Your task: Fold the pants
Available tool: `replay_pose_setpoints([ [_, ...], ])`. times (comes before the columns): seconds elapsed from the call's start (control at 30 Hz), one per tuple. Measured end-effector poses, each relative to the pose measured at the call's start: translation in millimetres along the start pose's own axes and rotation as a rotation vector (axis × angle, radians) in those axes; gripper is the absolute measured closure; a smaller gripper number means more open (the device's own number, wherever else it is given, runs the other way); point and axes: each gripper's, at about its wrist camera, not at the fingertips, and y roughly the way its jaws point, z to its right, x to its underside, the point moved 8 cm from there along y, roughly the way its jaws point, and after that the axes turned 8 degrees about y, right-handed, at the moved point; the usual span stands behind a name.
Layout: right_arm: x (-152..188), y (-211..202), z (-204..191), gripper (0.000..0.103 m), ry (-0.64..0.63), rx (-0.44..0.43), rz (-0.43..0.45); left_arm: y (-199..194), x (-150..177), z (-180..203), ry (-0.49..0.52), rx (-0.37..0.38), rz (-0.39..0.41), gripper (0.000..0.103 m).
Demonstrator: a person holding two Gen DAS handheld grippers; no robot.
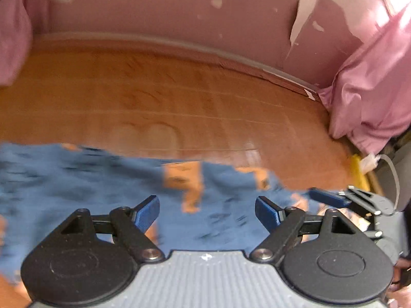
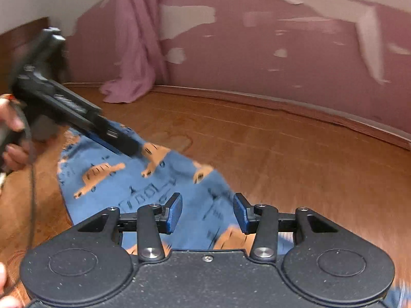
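Blue pants printed with orange cars lie flat on the wooden floor. My right gripper hovers open over their near end, nothing between its blue pads. In the left wrist view the same pants spread blurred under my left gripper, which is open and empty. The left gripper also shows in the right wrist view, over the far end of the pants with a hand behind it. The right gripper's blue fingers reach in from the right edge of the left wrist view.
A pink wall with peeling paint and a baseboard runs behind the floor. A pink curtain hangs to the floor at the back; pink cloth drapes at the right. Something yellow lies at the right edge.
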Motion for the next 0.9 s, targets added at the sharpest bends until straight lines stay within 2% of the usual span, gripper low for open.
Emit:
replay_pose_setpoints([
  [0.1,-12,20,13,0.046,0.018,-0.101,-0.062,30,-12,6,-0.091,0.028,-0.051,0.019],
  [0.2,-17,39,26,0.049,0.066,-0.155,-0.097,50,-12,5,-0.212,0.033,-0.1,0.021],
  [0.27,-15,47,29,0.067,0.106,-0.208,-0.131,50,-13,2,-0.237,0.035,-0.08,0.021],
  [0.3,-13,48,27,0.082,0.112,-0.23,-0.141,49,-12,2,-0.244,0.035,-0.081,0.021],
  [0.33,-12,47,25,0.091,0.111,-0.247,-0.142,49,-14,-1,-0.256,0.038,-0.074,0.021],
  [0.4,-11,38,14,0.098,0.094,-0.257,-0.108,44,-8,-7,-0.298,0.052,-0.066,0.025],
  [0.5,-10,15,-8,0.099,0.035,-0.248,-0.05,37,0,-18,-0.361,0.073,-0.054,0.028],
  [0.57,-3,1,-28,0.099,-0.06,-0.228,-0.028,32,5,-25,-0.405,0.09,-0.043,0.028],
  [0.63,8,-7,-45,0.099,-0.149,-0.206,-0.021,31,9,-30,-0.429,0.098,-0.033,0.034],
  [0.7,21,-9,-58,0.099,-0.19,-0.21,-0.046,32,10,-33,-0.435,0.081,-0.032,0.048],
  [0.73,26,-9,-63,0.099,-0.198,-0.214,-0.059,34,10,-34,-0.431,0.071,-0.032,0.052],
  [0.8,35,-9,-66,0.099,-0.212,-0.208,-0.076,36,10,-35,-0.426,0.049,-0.036,0.075],
  [0.87,39,-9,-67,0.099,-0.204,-0.208,-0.098,36,16,-39,-0.438,0.028,-0.039,0.091],
  [0.9,38,-8,-65,0.097,-0.192,-0.206,-0.103,35,19,-42,-0.45,0.032,-0.037,0.093],
])
